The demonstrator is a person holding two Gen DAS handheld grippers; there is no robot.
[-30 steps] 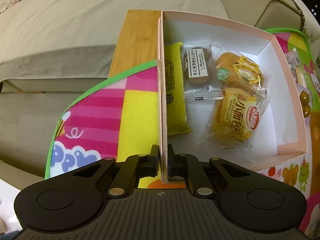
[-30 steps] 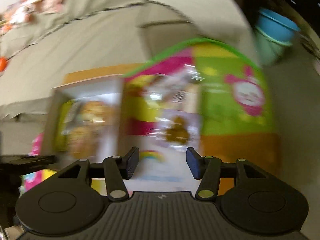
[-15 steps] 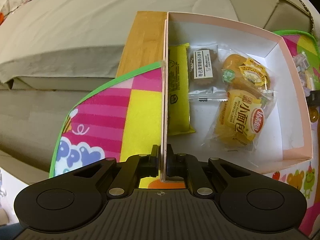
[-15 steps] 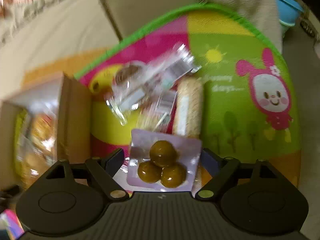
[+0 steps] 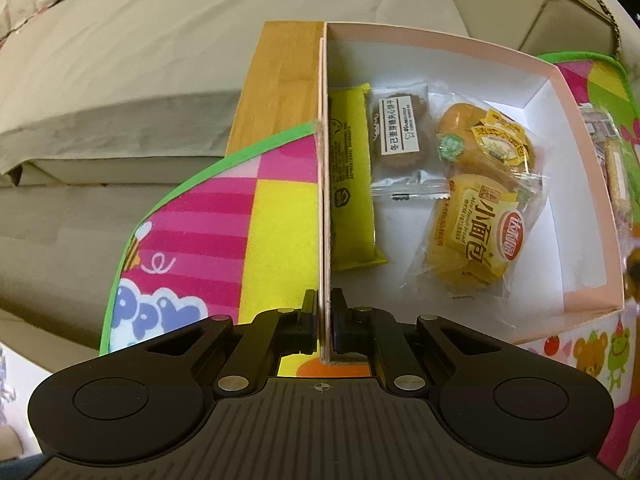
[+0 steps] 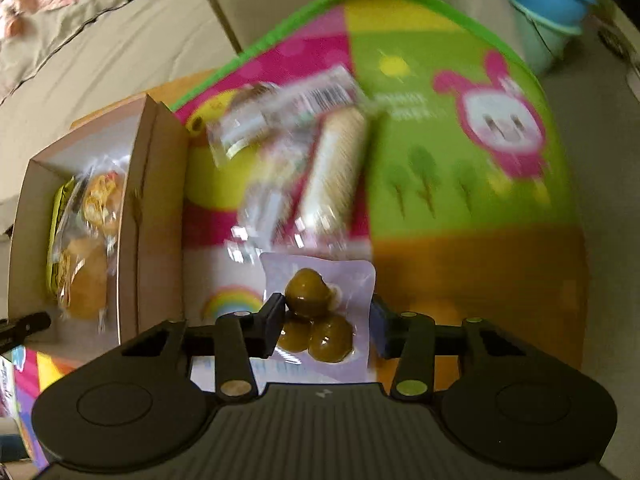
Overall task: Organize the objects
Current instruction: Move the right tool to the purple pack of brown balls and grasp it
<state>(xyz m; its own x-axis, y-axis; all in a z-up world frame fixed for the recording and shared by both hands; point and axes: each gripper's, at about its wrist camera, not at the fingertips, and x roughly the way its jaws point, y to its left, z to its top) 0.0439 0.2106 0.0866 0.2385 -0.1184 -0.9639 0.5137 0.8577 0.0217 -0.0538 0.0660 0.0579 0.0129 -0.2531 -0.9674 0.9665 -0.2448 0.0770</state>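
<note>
Olives, three of them sealed in a lilac pouch (image 6: 320, 316), sit right between the fingers of the right claw (image 6: 326, 322), low over the near part of the colourful mat (image 6: 460, 152). That claw is partly closed around the pouch; the left finger touches its edge, but whether the right one bites yet I cannot tell.

Risk here: the film looks slick and the olives are round, so a pinch on the bulge could squirt the pouch out sideways, and a grip on the thin edge alone may let it sag and drop short of the box.

Over on the left, the pink box (image 5: 592, 184) is pinned by the left claw (image 5: 325, 324), shut tight on its left wall. If that hold slackens, the light box could skid on the mat when the pouch lands.

Inside: a yellow bar (image 5: 352, 184) against the left wall, a wrapped biscuit (image 5: 400, 132) beside it, and two bread packs (image 5: 476, 232) to the right, with bare floor at the far end.

More snack wrappers (image 6: 296, 136) lie loose on the mat beyond the pouch, blurred.
</note>
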